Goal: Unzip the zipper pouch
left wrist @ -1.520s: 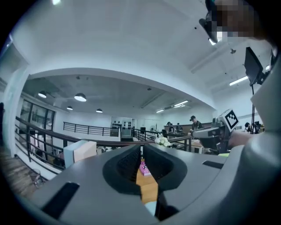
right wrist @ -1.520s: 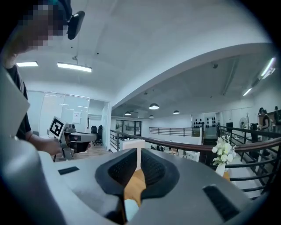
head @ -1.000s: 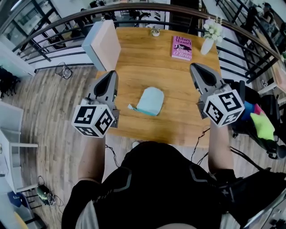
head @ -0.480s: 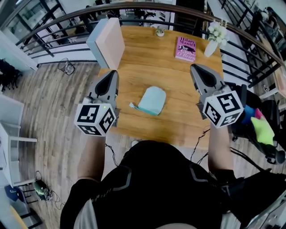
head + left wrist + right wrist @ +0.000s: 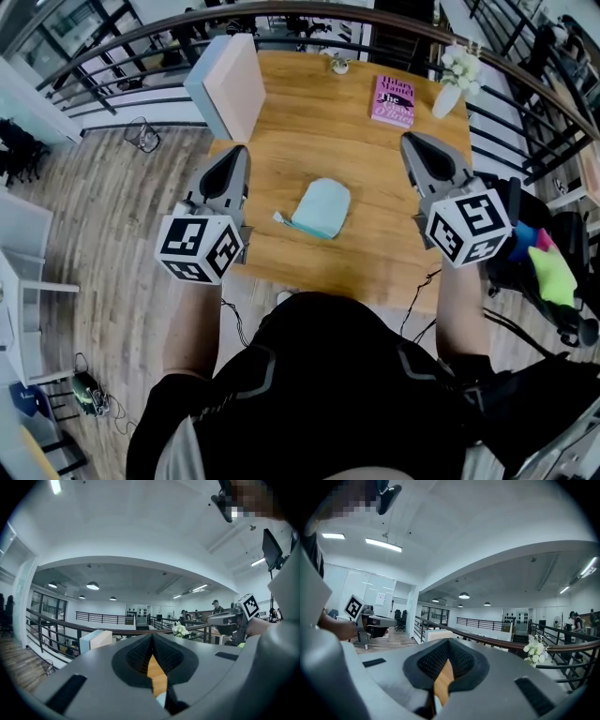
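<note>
A pale blue zipper pouch lies flat on the wooden table, near its front edge, with its zipper end sticking out to the left. My left gripper hovers above the table's left front corner, left of the pouch and apart from it, jaws shut and empty. My right gripper hangs over the table's right side, also shut with nothing in it. In the left gripper view the shut left gripper shows a sliver of table and pouch below it. The right gripper view shows the closed right gripper over wood.
At the table's back right lie a pink book and a white vase of flowers. A pale box stands at the back left corner, a small object at the far edge. A curved railing runs behind.
The head view has drifted slightly. Both grippers stay shut in the same places beside the pouch, which has not moved on the table.
</note>
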{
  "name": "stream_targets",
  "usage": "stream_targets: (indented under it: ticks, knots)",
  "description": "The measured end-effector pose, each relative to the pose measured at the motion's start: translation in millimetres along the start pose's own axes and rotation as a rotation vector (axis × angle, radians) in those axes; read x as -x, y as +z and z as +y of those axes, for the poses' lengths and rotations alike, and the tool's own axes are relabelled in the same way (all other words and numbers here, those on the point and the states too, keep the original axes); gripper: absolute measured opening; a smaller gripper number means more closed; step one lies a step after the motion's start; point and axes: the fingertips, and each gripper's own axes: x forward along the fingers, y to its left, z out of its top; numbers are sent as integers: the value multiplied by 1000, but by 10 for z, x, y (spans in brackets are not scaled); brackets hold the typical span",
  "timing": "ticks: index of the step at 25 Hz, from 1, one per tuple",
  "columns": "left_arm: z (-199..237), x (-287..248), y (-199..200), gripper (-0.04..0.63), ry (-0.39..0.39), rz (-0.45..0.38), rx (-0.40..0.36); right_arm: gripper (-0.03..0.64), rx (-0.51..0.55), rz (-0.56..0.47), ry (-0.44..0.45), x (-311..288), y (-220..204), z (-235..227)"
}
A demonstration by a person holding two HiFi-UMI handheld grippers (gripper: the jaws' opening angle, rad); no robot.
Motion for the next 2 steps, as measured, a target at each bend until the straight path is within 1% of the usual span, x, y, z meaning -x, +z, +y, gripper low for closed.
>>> stream_targets:
  ticks: [2]
  knots:
    - [-1,0,-8,29,-1,1,0,9,-1,0,-2,-2,-12,-5]
